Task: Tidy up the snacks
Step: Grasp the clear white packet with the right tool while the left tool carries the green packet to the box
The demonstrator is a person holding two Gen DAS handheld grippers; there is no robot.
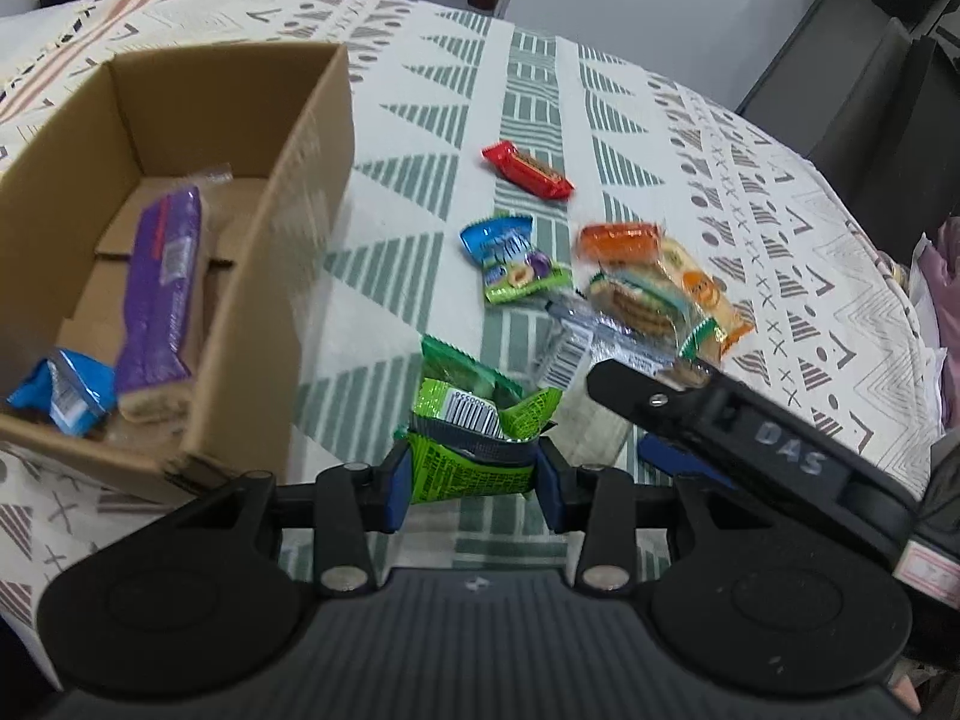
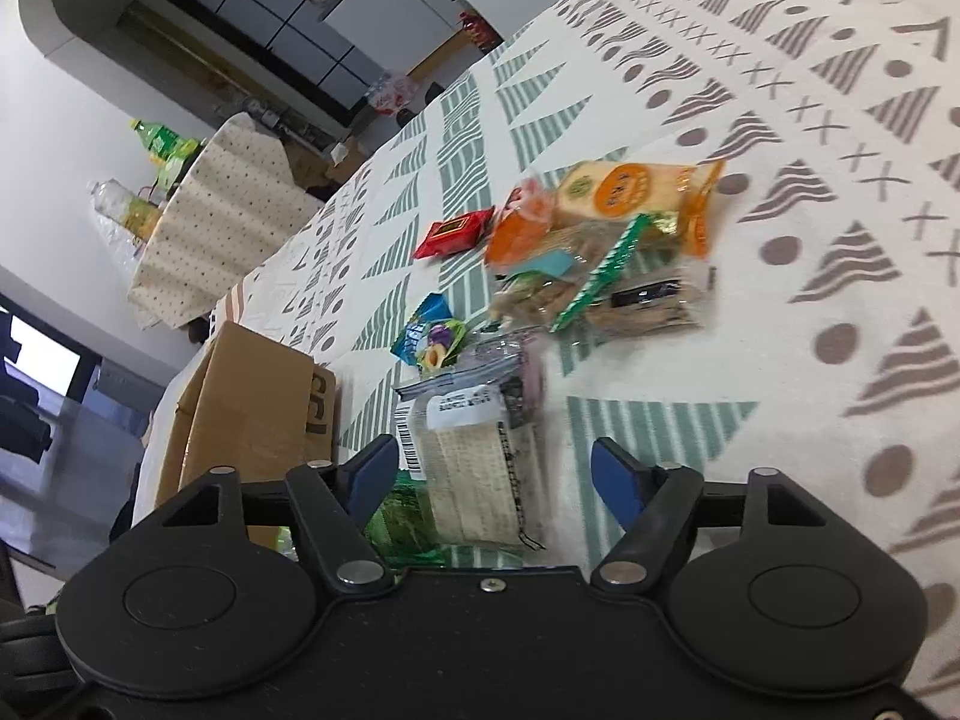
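Cardboard box [image 1: 198, 228] cut off at left edge; snack pile [image 1: 648, 294] blurred, labels unreadable.

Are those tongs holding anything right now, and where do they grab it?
The left tongs pinch a green snack packet at its near end. The right tongs are open, holding nothing.

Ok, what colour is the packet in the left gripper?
Bright green packet, barcode on top; clearest in the left wrist view.
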